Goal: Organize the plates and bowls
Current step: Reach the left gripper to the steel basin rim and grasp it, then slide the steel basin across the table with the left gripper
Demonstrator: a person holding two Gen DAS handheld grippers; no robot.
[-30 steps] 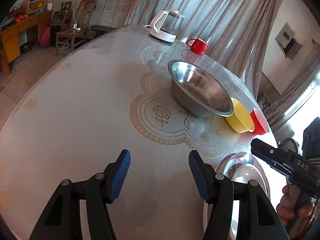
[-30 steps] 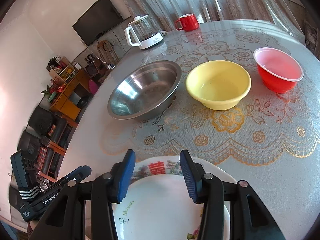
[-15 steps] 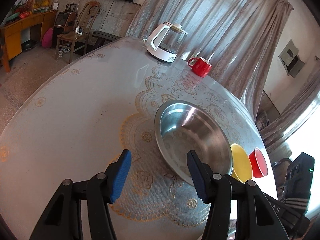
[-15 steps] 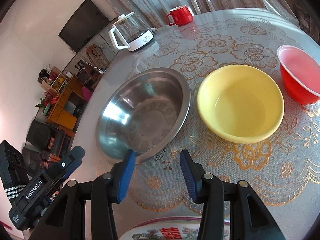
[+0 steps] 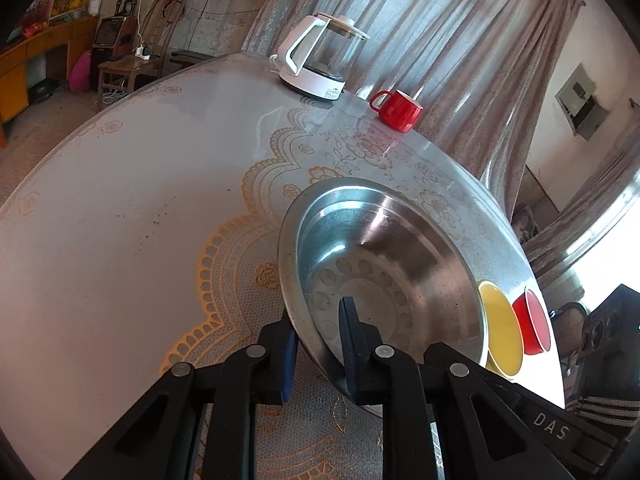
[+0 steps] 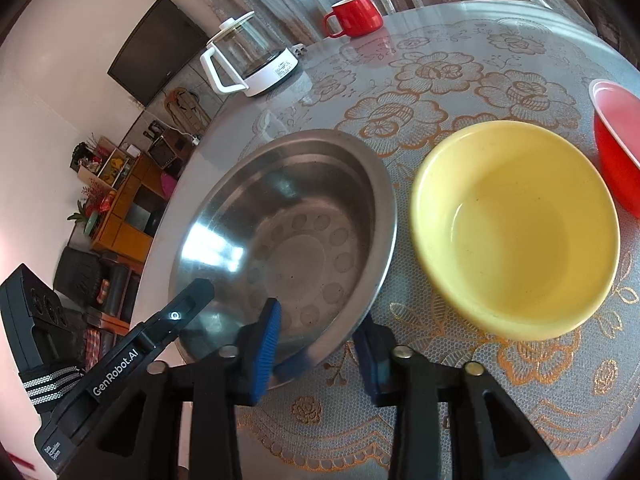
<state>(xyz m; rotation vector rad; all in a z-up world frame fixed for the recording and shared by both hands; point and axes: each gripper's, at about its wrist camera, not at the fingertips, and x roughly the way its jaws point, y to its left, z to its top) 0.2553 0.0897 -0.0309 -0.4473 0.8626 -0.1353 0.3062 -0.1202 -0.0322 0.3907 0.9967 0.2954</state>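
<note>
Left gripper (image 5: 316,354) pinches the steel bowl (image 5: 384,272) rim, right gripper (image 6: 320,354) straddles the rim half-open, not yet clamped; bowl sits on counter (image 5: 120,208) beside yellow bowl (image 6: 516,228), so close right, then lift level.

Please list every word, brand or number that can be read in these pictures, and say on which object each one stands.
"GenRobot.AI": white letters on the left gripper body, seen from the right wrist view.
"DAS": on the right gripper body, at the lower right of the left wrist view; it may be cut off.
Small print on the kettle base: too small to read.
A small white label low on the left gripper body: blurred, unreadable.
</note>
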